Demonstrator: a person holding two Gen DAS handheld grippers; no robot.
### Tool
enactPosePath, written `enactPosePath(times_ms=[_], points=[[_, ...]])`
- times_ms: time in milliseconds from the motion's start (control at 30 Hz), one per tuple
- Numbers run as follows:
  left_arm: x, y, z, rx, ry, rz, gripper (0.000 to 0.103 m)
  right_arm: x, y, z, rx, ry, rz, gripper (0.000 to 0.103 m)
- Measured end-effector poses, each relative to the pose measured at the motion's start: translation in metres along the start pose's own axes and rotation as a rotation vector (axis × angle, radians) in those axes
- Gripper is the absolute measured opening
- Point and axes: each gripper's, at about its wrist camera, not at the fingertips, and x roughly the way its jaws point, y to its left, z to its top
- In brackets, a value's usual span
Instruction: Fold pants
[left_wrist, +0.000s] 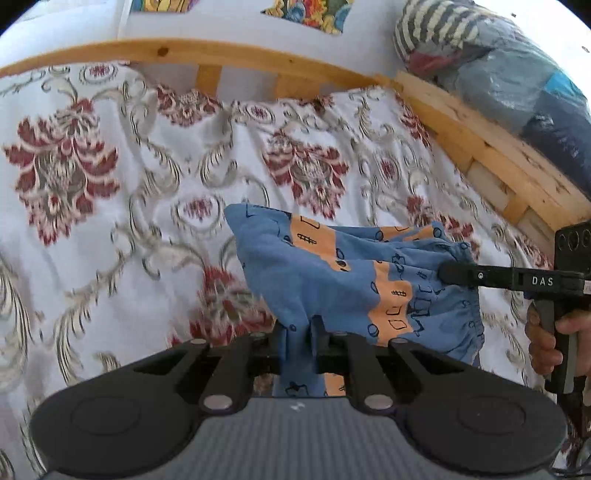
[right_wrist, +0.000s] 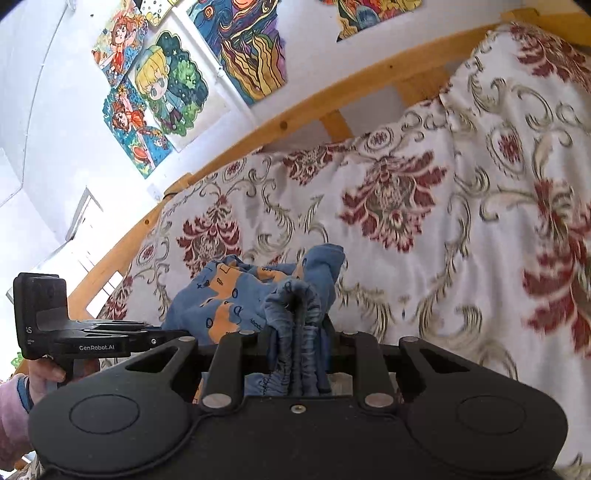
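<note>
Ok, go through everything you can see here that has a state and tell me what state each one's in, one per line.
pants: bunched, lifted off the bed, held at two places
left gripper: shut on blue pants fabric
right gripper: shut on the gathered elastic waistband
bedspread: spread over the bed, slightly wrinkled
wooden bed rail: fixed along the bed's far side
drawings on the wall: stuck up, some corners curling
</note>
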Motion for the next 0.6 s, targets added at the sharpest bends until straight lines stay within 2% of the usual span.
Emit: enactPosePath(times_ms=[267,600], points=[[0.013,0.008,0.032,0.033,-0.046,0.009,0.012,0.027,-0.008,0.032,-0.028,0.006,-0.042,0.022],[0.055,0.032,0.05,-0.038,-0.046,0.029,0.012,0.078,-0.028,0.049,-0.028,0.04,-0.098,0.022]])
